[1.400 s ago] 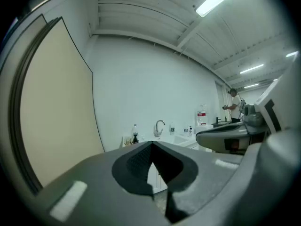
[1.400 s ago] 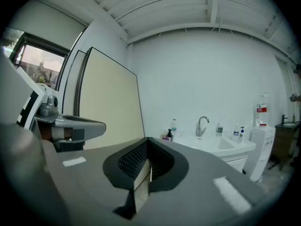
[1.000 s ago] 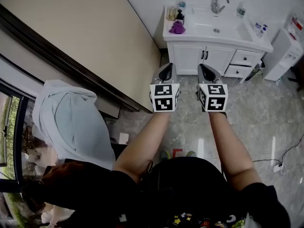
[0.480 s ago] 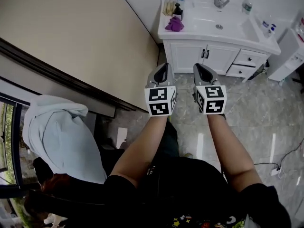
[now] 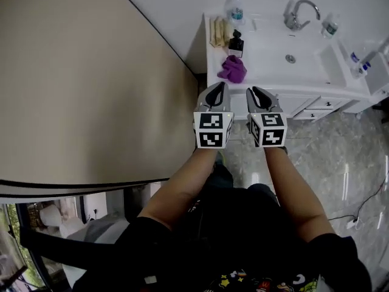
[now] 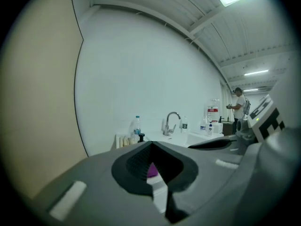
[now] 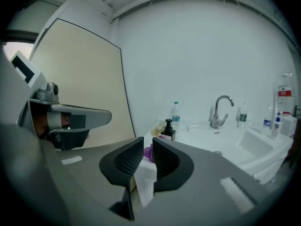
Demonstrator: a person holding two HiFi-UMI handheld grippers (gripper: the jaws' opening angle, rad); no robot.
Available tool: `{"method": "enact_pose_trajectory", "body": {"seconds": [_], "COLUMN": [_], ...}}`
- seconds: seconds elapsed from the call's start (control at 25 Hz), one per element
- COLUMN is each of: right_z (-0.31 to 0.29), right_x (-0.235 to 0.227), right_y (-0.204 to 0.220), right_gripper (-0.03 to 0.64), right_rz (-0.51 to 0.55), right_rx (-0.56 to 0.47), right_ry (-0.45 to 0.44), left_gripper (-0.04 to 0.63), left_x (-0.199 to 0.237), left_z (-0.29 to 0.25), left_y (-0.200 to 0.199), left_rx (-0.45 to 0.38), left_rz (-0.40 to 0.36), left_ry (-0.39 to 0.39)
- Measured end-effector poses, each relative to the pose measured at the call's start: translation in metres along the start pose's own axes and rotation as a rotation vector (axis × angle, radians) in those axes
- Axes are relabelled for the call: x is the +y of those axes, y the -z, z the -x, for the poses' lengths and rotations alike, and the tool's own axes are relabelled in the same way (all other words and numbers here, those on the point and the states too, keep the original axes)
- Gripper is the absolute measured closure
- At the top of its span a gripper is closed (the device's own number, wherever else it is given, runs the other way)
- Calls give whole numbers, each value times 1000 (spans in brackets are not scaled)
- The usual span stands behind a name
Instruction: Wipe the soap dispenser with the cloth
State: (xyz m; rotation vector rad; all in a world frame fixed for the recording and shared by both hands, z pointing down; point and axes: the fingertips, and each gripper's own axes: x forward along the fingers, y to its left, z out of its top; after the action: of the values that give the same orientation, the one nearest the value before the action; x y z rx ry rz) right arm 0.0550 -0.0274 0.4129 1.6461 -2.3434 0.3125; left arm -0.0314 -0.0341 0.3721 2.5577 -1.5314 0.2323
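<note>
Two containers, soap dispenser [image 5: 236, 43] and water bottle [image 5: 235, 6] (contents unclear); left gripper [image 5: 217, 87] closed, right gripper [image 5: 253, 92] just opening, empty.

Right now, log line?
left gripper: shut, empty | right gripper: jaws just opening, empty | crumpled purple cloth, black pump soap dispenser: untouched on white counter

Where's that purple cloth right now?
In the head view, the purple cloth lies on the left end of the white vanity counter, just in front of the black soap dispenser, left of the basin.
</note>
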Motion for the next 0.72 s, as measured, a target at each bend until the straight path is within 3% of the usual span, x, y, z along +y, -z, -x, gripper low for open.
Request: {"method": "enact_pose_trajectory", "body": {"seconds": [0.12,0.36,0.48,0.56,0.72], "right_z": [-56,-135,-158,-173,-197], "right_x": [-6,-22,-37,-44,-46], "right_y": [-4,29,47,56,70], "right_gripper": [513,457,448,404,360], "right_rz": [4,3,-5,-15,-9], "right_rx": [50,207,264,301,372], "right_ry": [1,-19,-6,-9,-67], "left_gripper": [594,594,594,594,594], "left_x": [31,75,83,88,91], "left_z": [-39,-93,-113,-127,-147], "left_y": [-6,10,18,26,38], "left_rx": [22,92,118,136,163], "left_rz": [4,43,53,60,75], "left_ry": [19,0,-12,-18,-34]}}
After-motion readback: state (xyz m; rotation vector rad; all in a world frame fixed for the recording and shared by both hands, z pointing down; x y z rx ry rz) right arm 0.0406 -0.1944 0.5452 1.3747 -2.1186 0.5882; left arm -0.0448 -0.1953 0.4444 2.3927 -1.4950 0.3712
